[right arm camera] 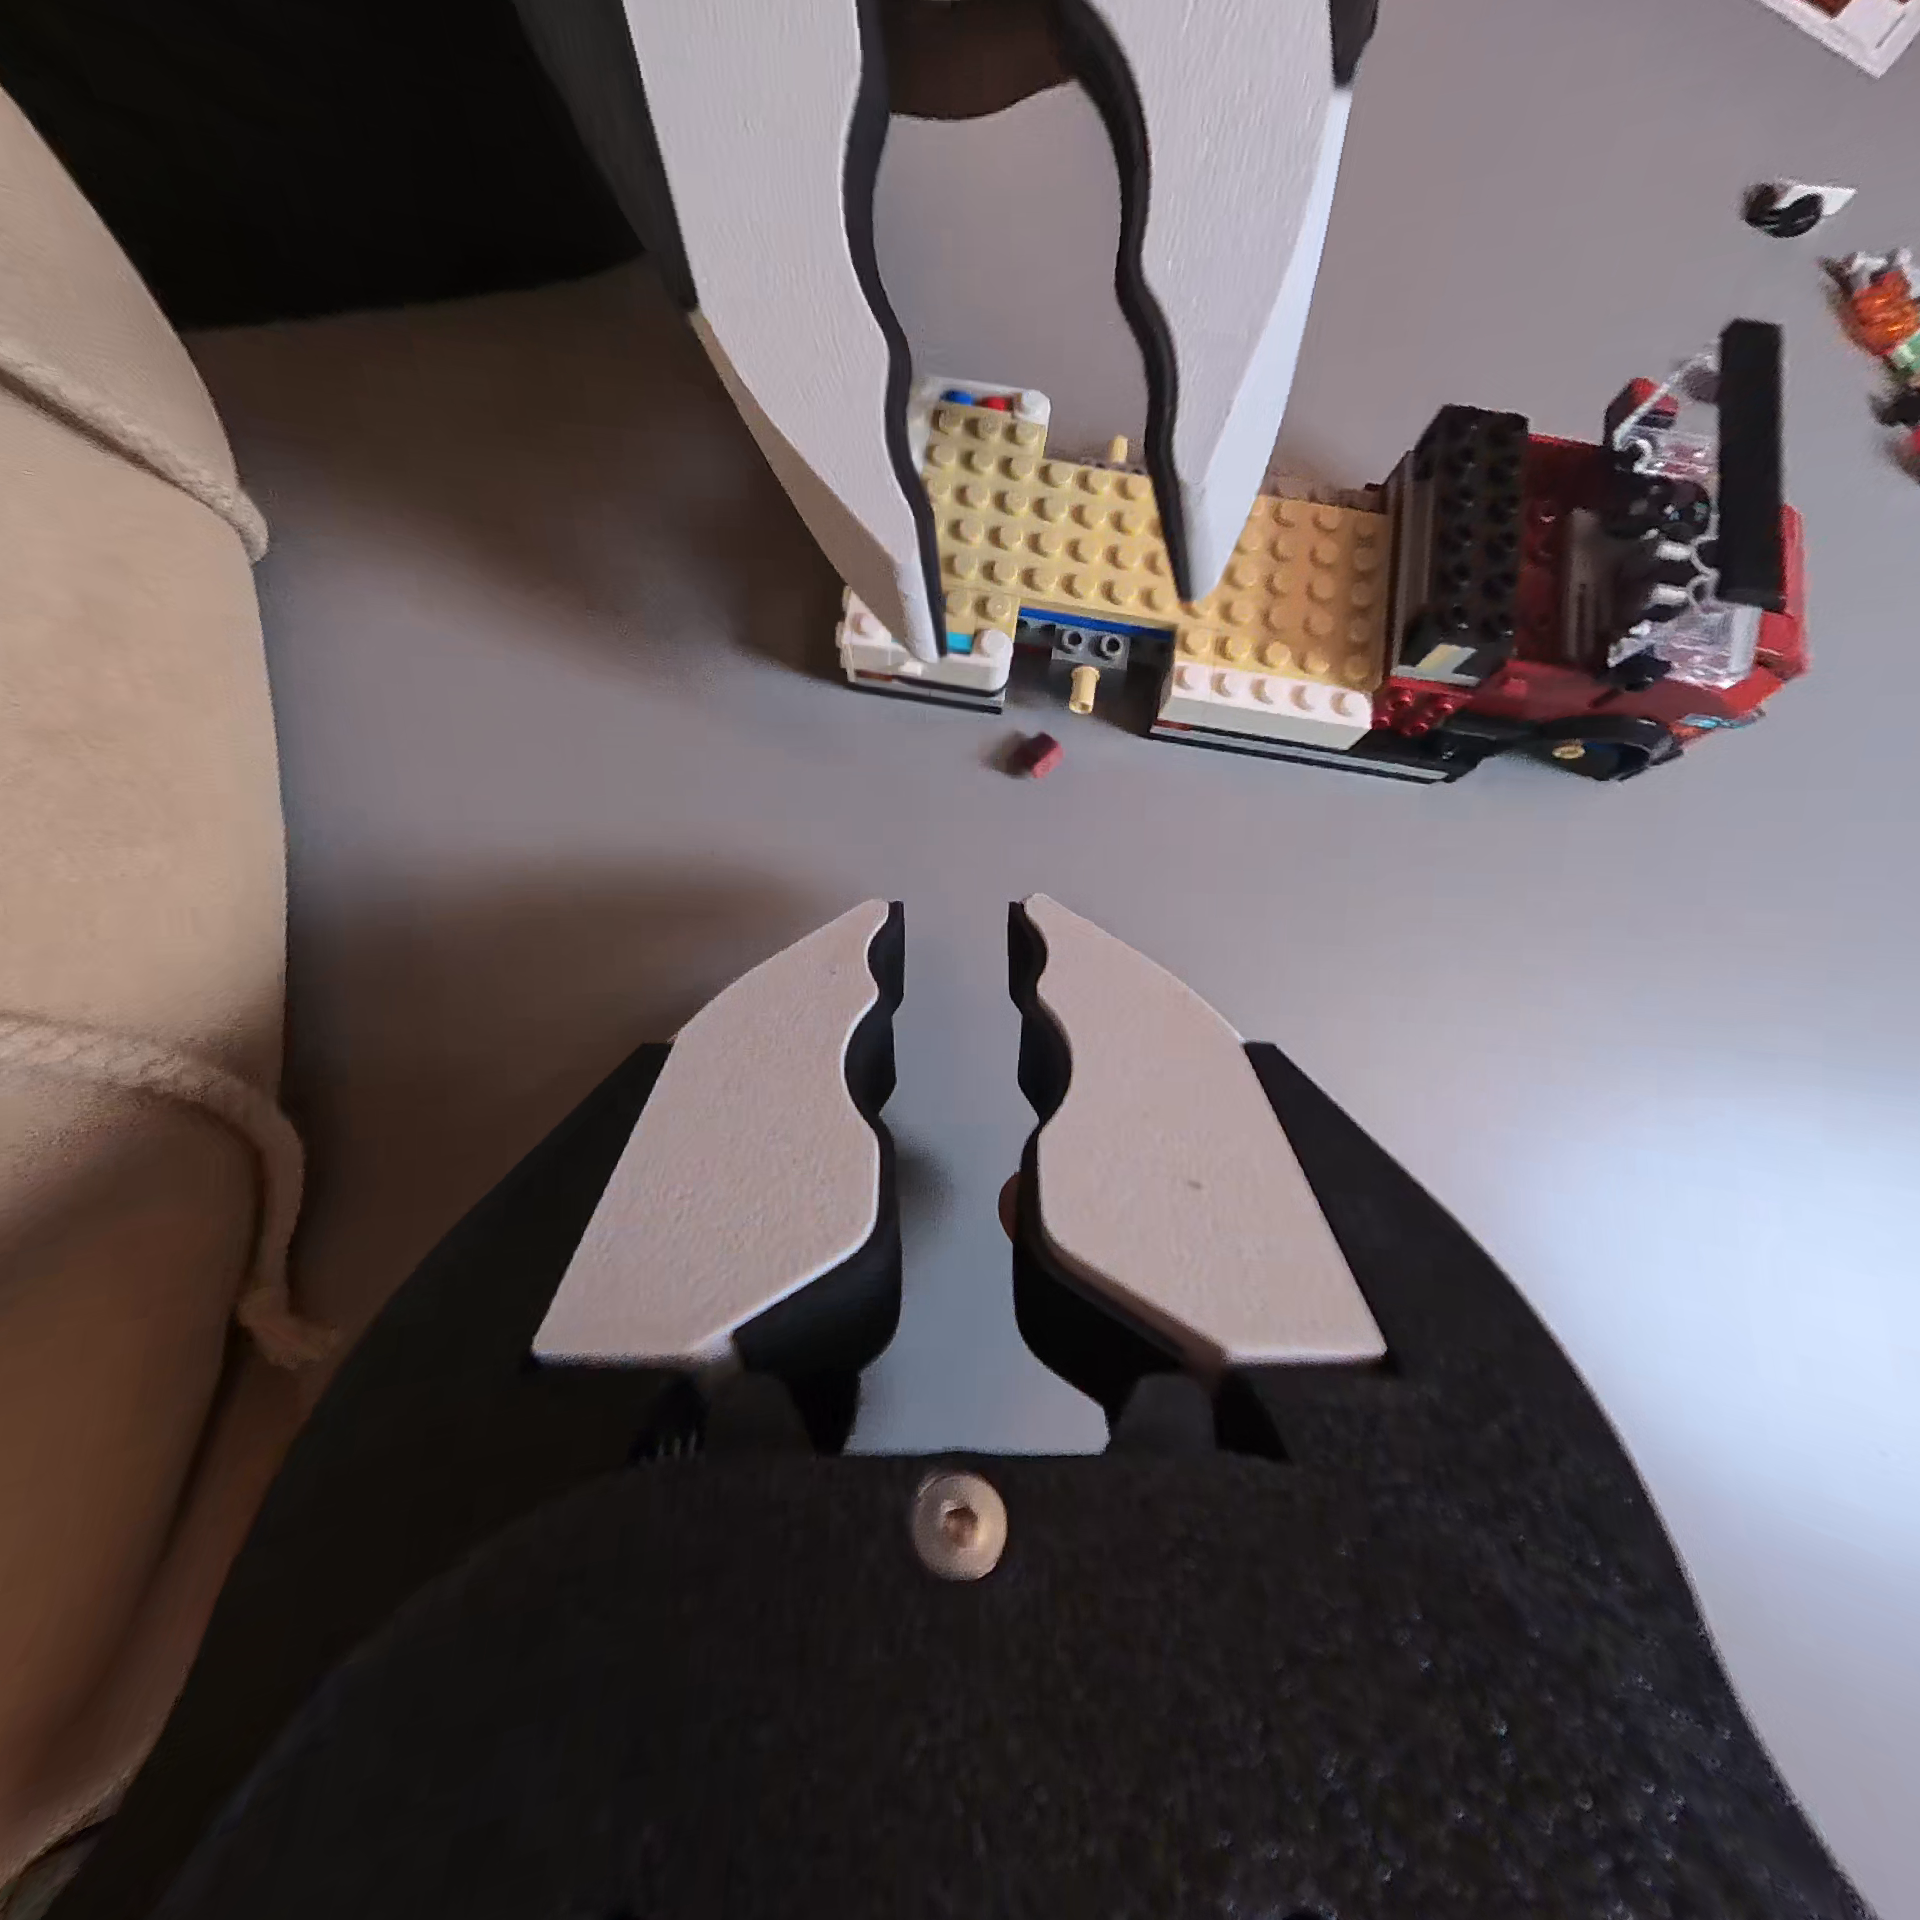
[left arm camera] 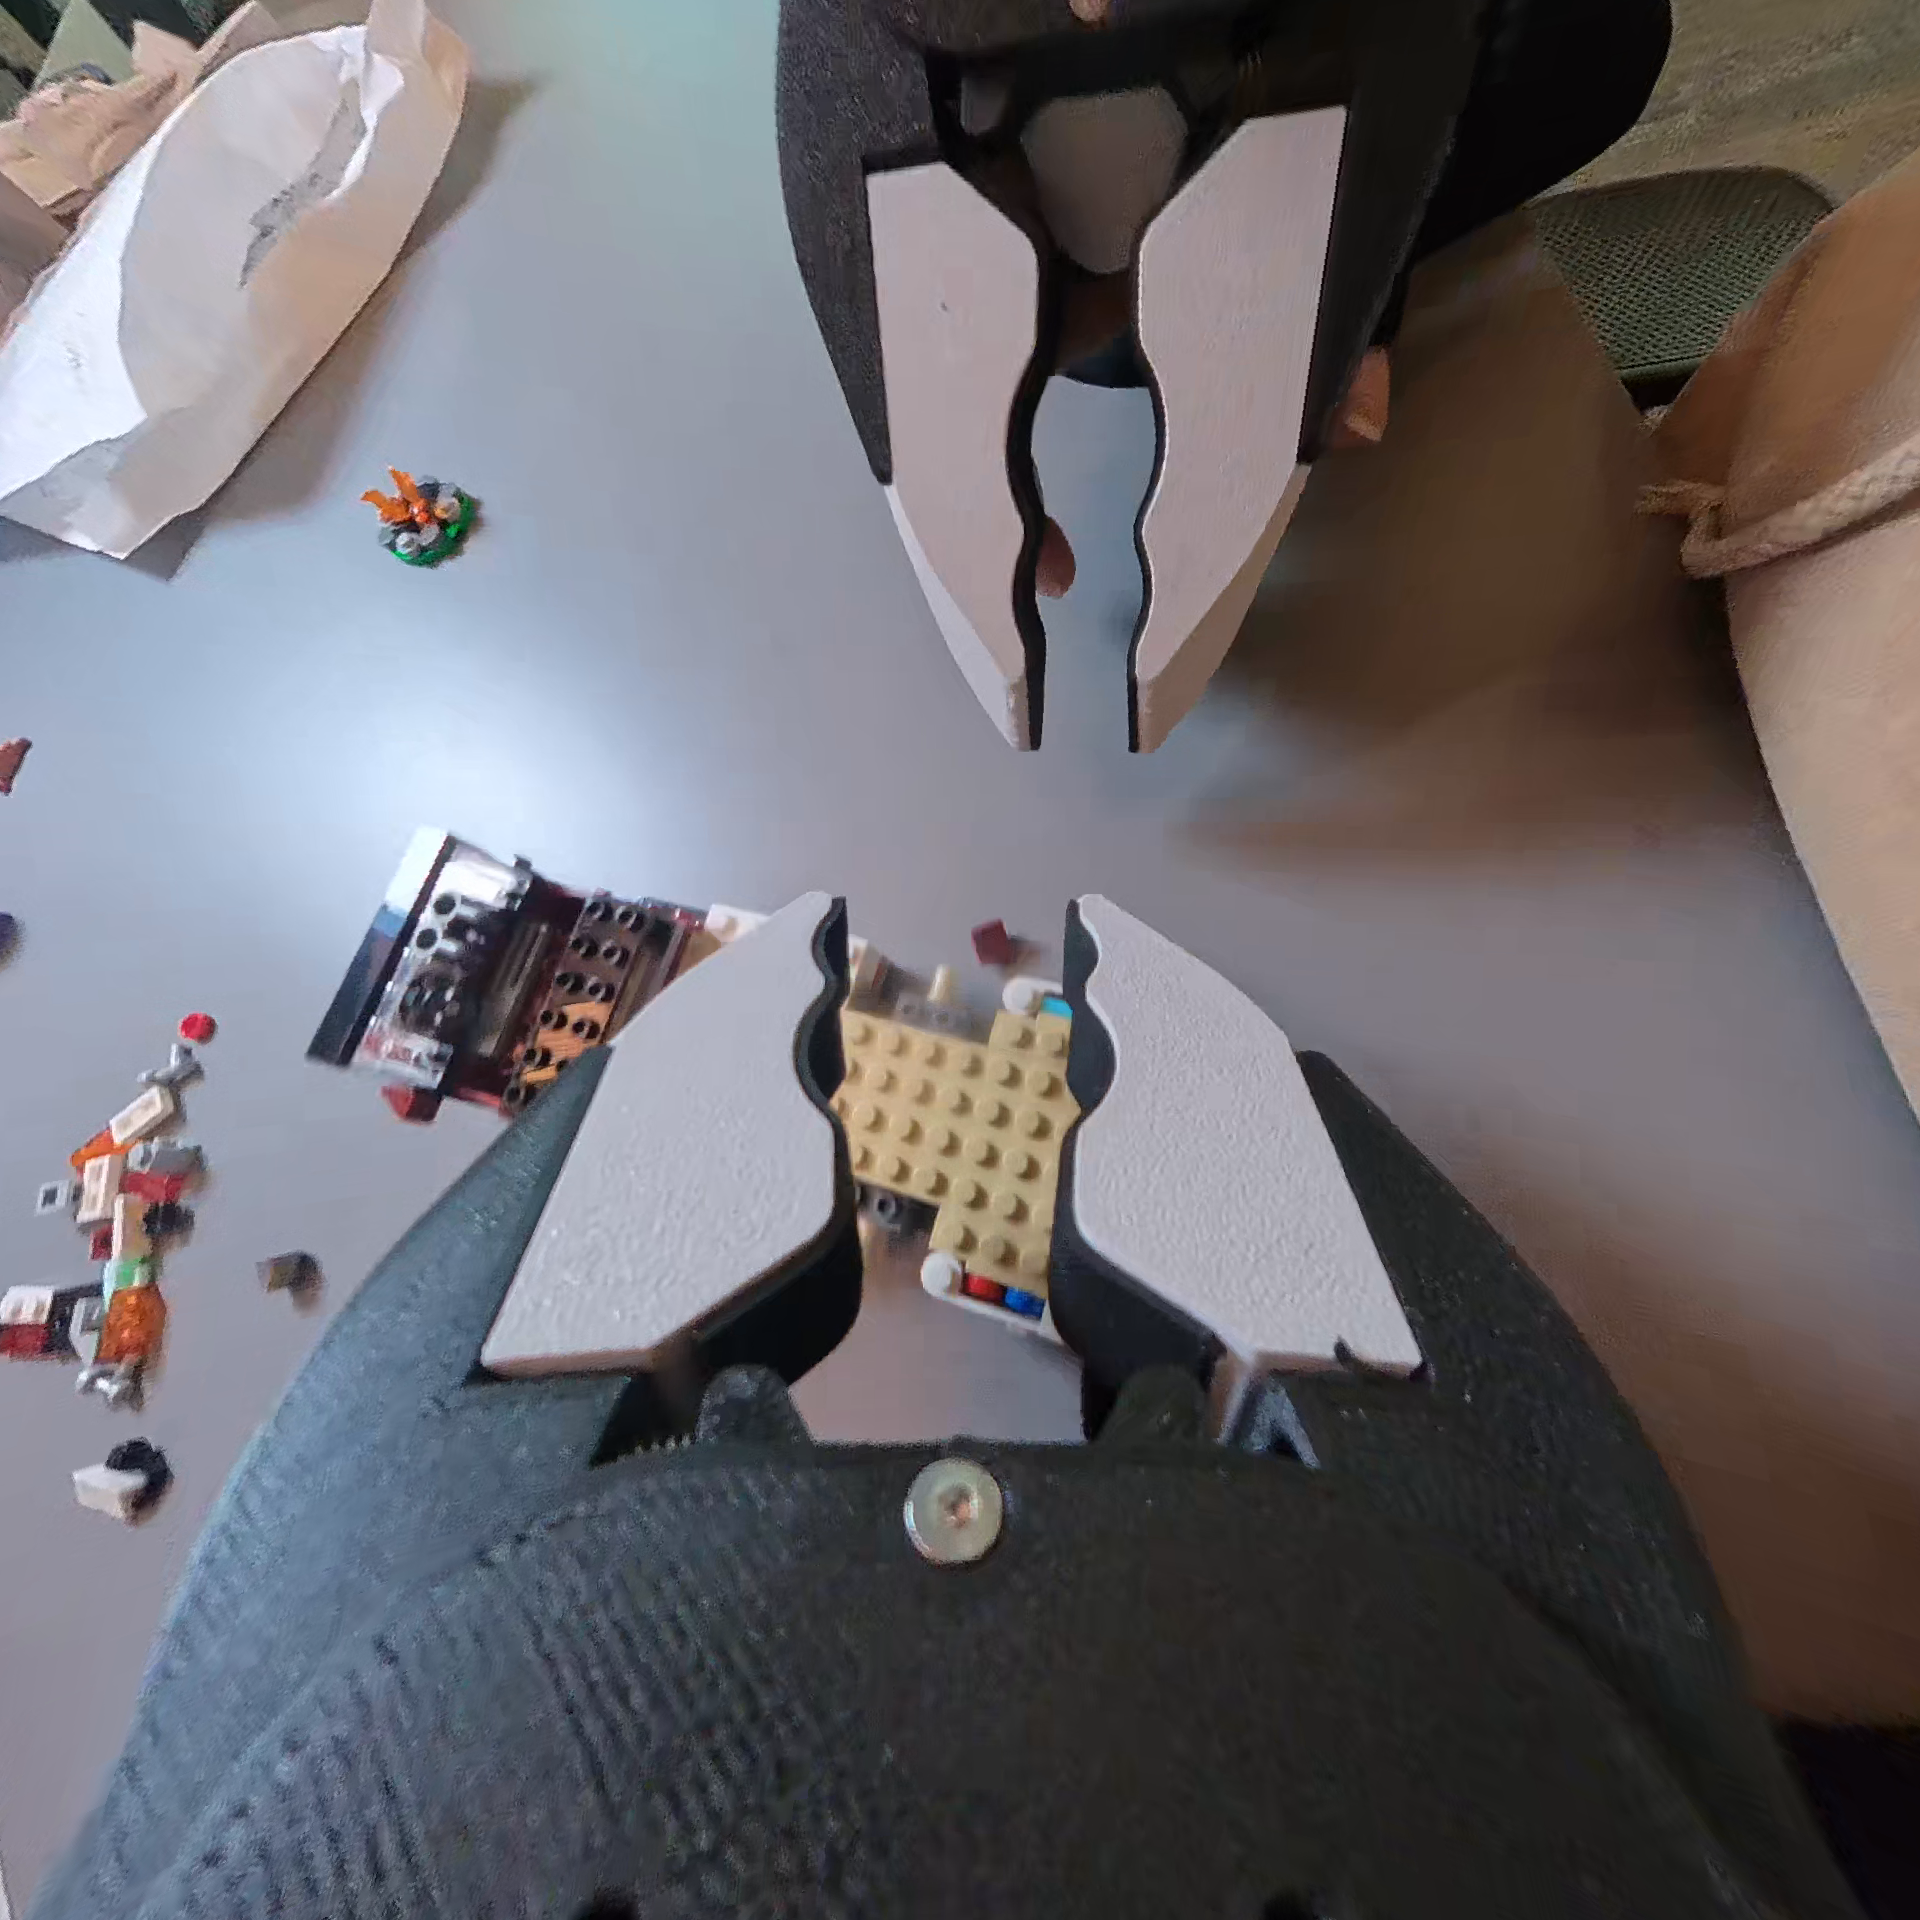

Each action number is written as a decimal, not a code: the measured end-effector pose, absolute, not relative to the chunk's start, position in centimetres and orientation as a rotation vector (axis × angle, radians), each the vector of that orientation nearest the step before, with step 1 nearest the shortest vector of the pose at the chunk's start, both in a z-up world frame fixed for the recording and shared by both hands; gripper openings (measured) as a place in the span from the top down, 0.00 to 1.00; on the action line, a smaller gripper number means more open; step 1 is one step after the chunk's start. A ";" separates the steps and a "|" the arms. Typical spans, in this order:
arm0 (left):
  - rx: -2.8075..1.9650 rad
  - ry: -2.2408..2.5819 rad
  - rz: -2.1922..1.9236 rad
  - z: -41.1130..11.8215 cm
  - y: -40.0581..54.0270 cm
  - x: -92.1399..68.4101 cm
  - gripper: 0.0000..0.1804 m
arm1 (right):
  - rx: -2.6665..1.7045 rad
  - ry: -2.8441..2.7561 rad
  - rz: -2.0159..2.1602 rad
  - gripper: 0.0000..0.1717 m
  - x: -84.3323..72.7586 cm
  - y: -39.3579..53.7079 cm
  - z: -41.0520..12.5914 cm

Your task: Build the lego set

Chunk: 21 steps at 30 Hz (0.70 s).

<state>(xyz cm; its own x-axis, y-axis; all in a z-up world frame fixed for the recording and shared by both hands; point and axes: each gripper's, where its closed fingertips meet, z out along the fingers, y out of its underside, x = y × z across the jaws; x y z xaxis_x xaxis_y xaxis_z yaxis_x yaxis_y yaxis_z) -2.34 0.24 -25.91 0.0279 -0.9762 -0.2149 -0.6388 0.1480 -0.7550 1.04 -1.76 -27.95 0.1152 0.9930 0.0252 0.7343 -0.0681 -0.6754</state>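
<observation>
While my left gripper [left arm camera: 951,914] hangs over the tan studded plate [left arm camera: 956,1122] of the brick truck, its fingers stand apart, gripping nothing; a dark red brick [left arm camera: 992,940] lies just beyond.

From my right gripper [right arm camera: 956,909], fingers parted and bare above the grey table [right arm camera: 1455,987], that brick [right arm camera: 1032,752] lies near the truck [right arm camera: 1558,623].

No writing, brand, number or sign can be read in either view. The crumpled white paper bag [left arm camera: 197,270] at the far corner of the bench [left arm camera: 644,520] carries a dark smudge of print, too blurred to make out. The brick model [right arm camera: 1299,582] and the loose pieces [left arm camera: 125,1226] show only plain studs and colours.
</observation>
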 end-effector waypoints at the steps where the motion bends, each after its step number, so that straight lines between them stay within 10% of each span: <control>1: -1.580 1.667 -0.579 -25.9 0.3 -3.1 0.77 | -1.873 -1.680 0.623 0.89 0.6 -1.7 -28.2; 21: -1.706 1.421 -0.671 -27.5 0.8 -8.5 0.72 | -1.949 -1.869 0.503 0.95 -1.8 0.9 -30.3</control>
